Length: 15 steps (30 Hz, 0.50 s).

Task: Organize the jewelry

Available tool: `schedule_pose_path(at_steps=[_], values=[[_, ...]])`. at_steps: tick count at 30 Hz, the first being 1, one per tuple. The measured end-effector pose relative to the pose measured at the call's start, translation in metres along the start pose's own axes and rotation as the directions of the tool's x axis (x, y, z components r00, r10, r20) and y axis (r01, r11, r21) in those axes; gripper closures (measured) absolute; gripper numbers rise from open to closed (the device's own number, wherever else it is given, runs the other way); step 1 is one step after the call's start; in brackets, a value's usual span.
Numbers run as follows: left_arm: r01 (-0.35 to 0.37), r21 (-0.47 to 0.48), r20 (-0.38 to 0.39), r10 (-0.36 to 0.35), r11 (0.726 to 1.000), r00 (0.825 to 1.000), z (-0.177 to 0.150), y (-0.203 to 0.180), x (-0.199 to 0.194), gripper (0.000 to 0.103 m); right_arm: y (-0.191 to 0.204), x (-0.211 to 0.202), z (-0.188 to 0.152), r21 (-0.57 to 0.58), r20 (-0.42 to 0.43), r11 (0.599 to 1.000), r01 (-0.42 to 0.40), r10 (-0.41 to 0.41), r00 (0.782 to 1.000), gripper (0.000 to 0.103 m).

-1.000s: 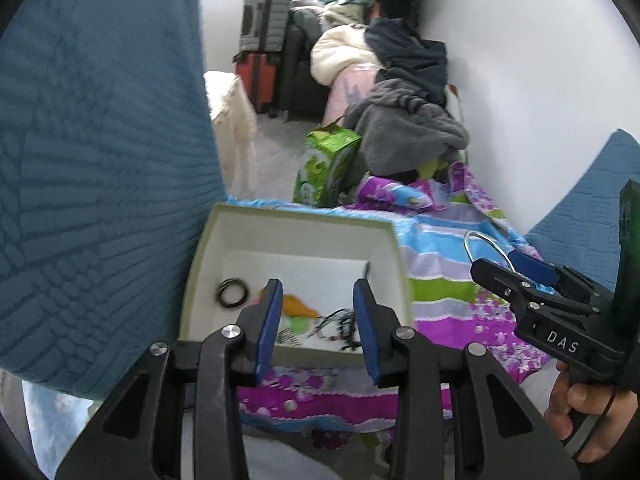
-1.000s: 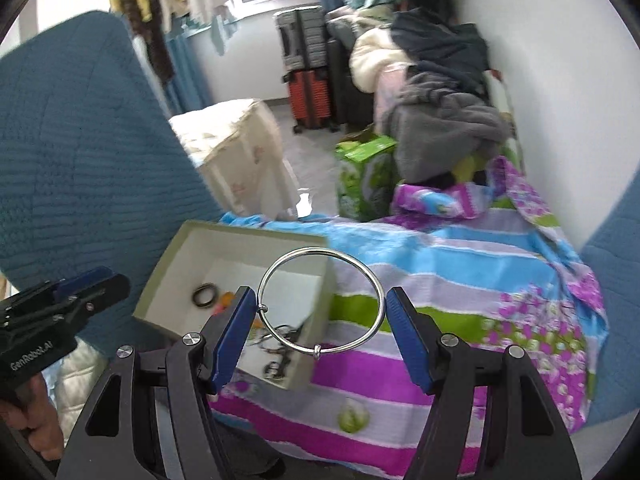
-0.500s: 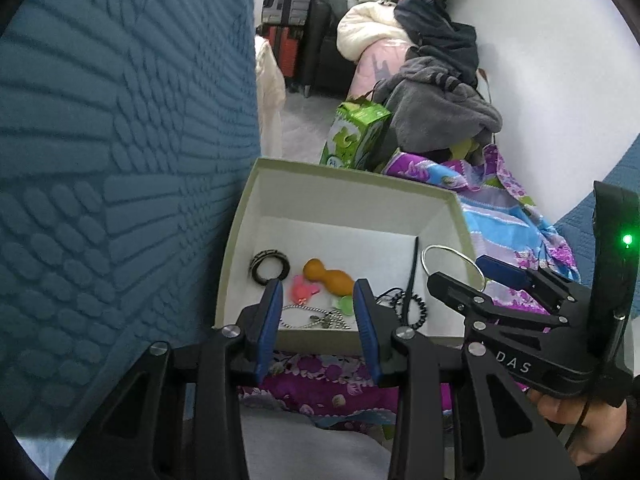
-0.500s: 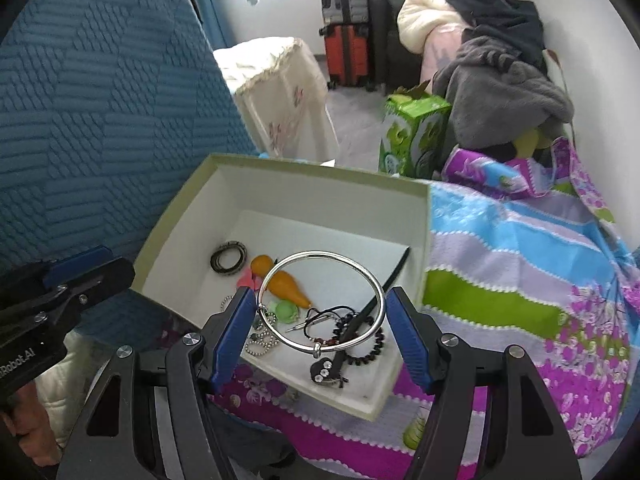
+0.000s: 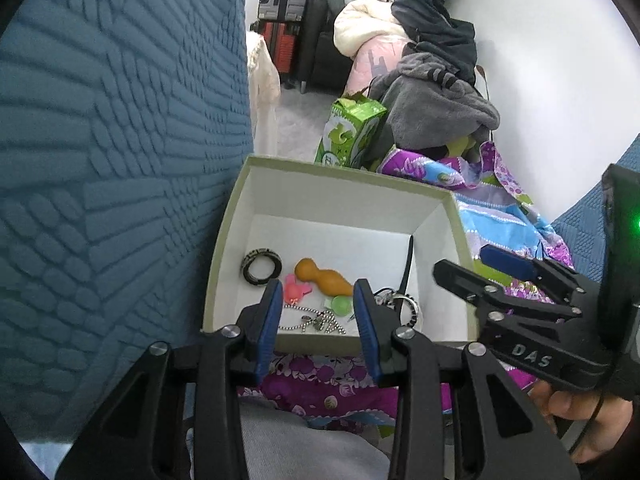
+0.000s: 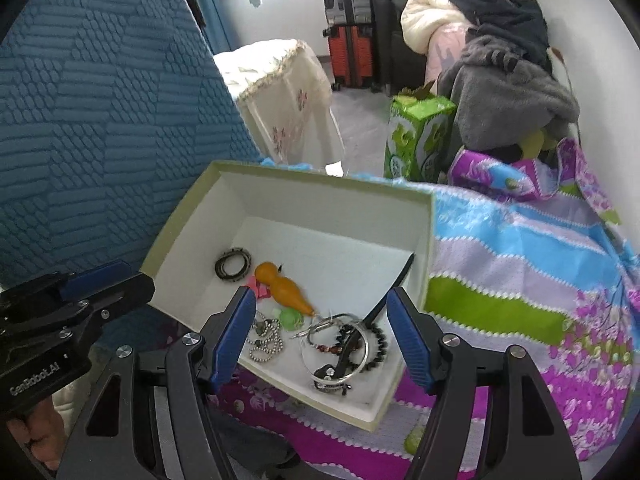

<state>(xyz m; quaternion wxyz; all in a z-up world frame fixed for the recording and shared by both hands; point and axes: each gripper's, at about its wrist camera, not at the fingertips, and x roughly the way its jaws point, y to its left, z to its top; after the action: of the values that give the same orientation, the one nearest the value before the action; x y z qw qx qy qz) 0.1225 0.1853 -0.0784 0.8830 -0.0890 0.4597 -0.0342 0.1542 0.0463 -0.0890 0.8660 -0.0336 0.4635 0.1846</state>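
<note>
Right tool spread, empty; silver bangle inside box.

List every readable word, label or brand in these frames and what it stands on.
"DAS": on the right gripper body, seen from the left wrist.
"GenRobot.AI": on the left gripper body, seen from the right wrist.
Print on the green carton: too blurred to read.
</note>
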Motion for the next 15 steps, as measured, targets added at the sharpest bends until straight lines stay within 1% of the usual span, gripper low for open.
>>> schedule_pose_path(at_steps=[4,7,13,15], values=[[0.006,0.007,0.029,-0.006,1.0,1.0,0.006,-0.009,-0.022,0.066,-0.005,-0.037,0.01,0.0,0.058,1.0,0.0,0.0,0.998,0.036],[0.008,0.029,0.056,-0.01,1.0,0.998,0.009,-0.02,-0.045,0.066,-0.008,-0.074,0.017,0.0,0.114,1.0,0.008,-0.008,0.993,0.036],[0.019,0.058,0.136,-0.027,0.998,0.99,0.009,-0.042,-0.099,0.066,-0.016,-0.153,0.015,0.012,0.239,1.0,0.021,-0.023,0.971,0.036],[0.028,0.064,0.158,-0.038,0.998,0.987,0.007,-0.047,-0.114,0.066,-0.021,-0.172,0.012,0.024,0.264,0.999,0.022,-0.027,0.964,0.036]])
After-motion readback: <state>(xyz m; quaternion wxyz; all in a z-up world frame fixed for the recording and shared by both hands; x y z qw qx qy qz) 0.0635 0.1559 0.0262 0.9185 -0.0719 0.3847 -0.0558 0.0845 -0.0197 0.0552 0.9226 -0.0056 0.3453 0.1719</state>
